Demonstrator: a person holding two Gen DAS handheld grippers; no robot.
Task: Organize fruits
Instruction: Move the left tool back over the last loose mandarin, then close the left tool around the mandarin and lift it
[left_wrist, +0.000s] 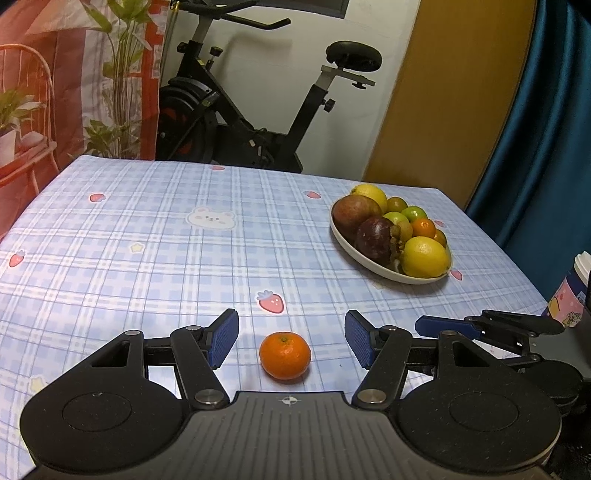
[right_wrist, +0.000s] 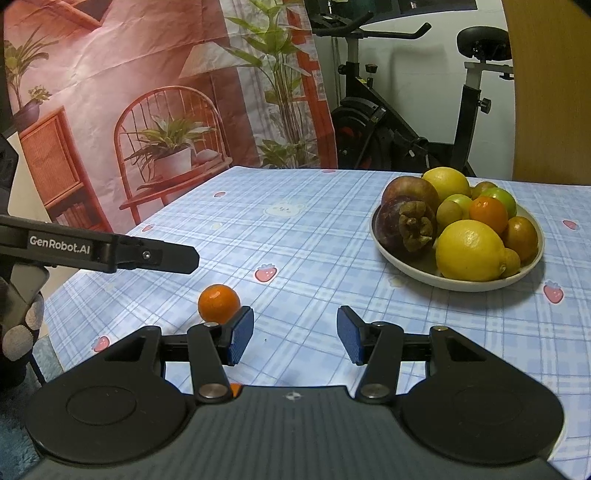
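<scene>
We note a tabletop (left_wrist: 147, 229) under a pale blue checked cloth printed with strawberries, stars and a bear face. One small orange (left_wrist: 284, 355) sits alone near the near edge, stem end up. Toward the far right corner stands a shallow cream plate (left_wrist: 373, 266) heaped with fruit: two lemons, two dark mangosteens, a few green fruits and small oranges.

Our left hand-held gripper (left_wrist: 291, 339) hangs above the near edge with its blue-padded jaws partly open. The lone orange lies between them, clear of both pads; nothing is gripped.

Our right hand-held gripper (right_wrist: 295, 334) is also partly open and empty, with bare cloth between its pads. From its camera the orange (right_wrist: 218, 302) lies just beyond its left finger, and the plate (right_wrist: 406, 271) is ahead to the right.

The only readable writing is "GenRobot.AI", in white on the black side of the left hand-held gripper (right_wrist: 110, 253) as seen from the right camera. A printed cup (left_wrist: 570, 295) stands off the right edge; its markings are too small to read.

Behind the tabletop are an exercise bike (left_wrist: 236, 110) and a printed backdrop (right_wrist: 147, 110) of a chair and plants.
</scene>
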